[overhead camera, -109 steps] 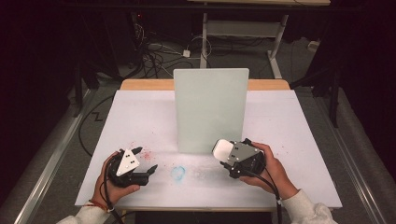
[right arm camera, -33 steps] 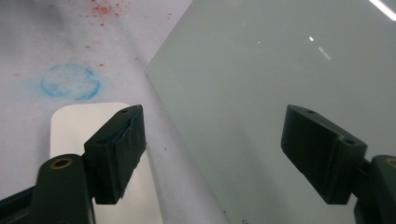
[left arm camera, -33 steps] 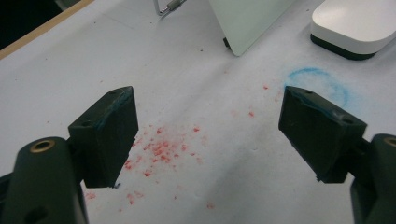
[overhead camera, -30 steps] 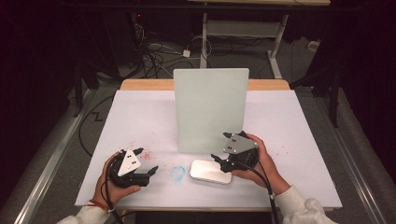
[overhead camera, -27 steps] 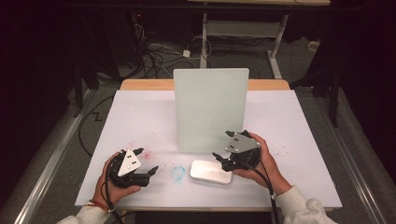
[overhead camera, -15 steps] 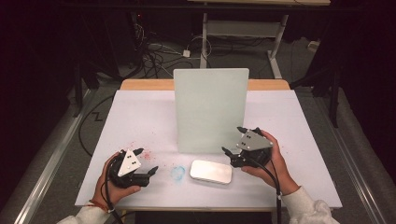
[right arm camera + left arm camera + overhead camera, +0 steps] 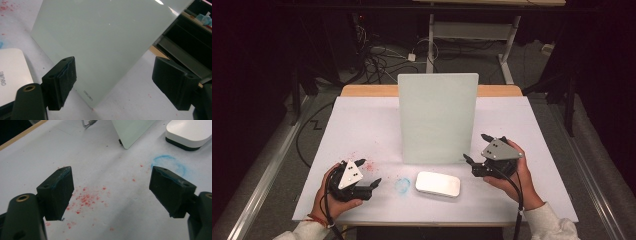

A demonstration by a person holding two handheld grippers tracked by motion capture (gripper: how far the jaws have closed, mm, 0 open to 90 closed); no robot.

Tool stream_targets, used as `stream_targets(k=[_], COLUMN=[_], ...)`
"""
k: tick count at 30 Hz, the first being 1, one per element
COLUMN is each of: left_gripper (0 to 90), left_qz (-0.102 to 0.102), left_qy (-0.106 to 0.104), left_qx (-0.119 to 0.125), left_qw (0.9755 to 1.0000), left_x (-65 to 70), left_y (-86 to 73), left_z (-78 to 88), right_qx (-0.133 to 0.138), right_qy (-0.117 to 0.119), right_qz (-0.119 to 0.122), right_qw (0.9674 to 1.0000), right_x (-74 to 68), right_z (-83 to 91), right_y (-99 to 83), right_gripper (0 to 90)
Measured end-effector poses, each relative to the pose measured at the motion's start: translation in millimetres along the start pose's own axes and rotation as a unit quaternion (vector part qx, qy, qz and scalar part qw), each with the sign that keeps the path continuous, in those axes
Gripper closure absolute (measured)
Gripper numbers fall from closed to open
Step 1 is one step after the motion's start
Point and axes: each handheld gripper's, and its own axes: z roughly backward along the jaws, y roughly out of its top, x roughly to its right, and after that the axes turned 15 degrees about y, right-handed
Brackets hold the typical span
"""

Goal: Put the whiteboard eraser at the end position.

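The right gripper (image 7: 476, 148), jaws open and empty, points at the upright white board (image 7: 438, 117). The white eraser (image 7: 438, 184) lies flat just beside it, probably released. The left gripper (image 7: 368, 175) rests open nearby.

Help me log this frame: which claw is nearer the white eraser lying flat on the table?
Right. The right claw hovers just off the white eraser's right end, open and empty. The left claw sits farther off, beyond the blue chalk ring.
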Motion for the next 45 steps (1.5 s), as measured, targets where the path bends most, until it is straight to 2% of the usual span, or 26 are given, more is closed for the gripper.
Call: stream_targets(k=[10, 19, 26, 32, 37, 45], left_gripper=[19.3, 19.3, 19.3, 19.3, 19.3, 19.3], left_qz=[0.000, 0.002, 0.000, -0.002, -0.001, 0.001], left_qy=[0.000, -0.002, -0.005, -0.009, -0.011, -0.013], left_qx=[-0.001, -0.001, 0.001, 0.001, 0.001, -0.001], left_qw=[1.0000, 1.0000, 1.0000, 1.0000, 0.9999, 0.9999], left_x=[-0.4, -0.6, -0.3, 0.8, 1.2, 1.4], left_y=[-0.2, 0.2, 1.8, 3.6, 4.0, 3.8], left_z=[0.1, -1.4, -3.7, -6.8, -8.1, -9.7], right_qx=[-0.002, -0.002, -0.003, -0.005, -0.002, -0.013], right_qy=[-0.019, -0.026, -0.031, -0.036, -0.034, -0.042], right_qz=[-0.004, -0.009, -0.022, -0.021, -0.030, -0.048], right_qw=[0.9998, 0.9996, 0.9993, 0.9991, 0.9990, 0.9979], right_x=[4.1, 5.6, 6.3, 6.5, 6.4, 9.0], right_z=[10.6, 18.5, 25.0, 29.6, 32.8, 37.3], right_y=[-12.2, -24.3, -36.0, -46.6, -57.3, -75.9], right_gripper=[20.2, 20.2, 20.2, 19.8, 18.4, 17.5])
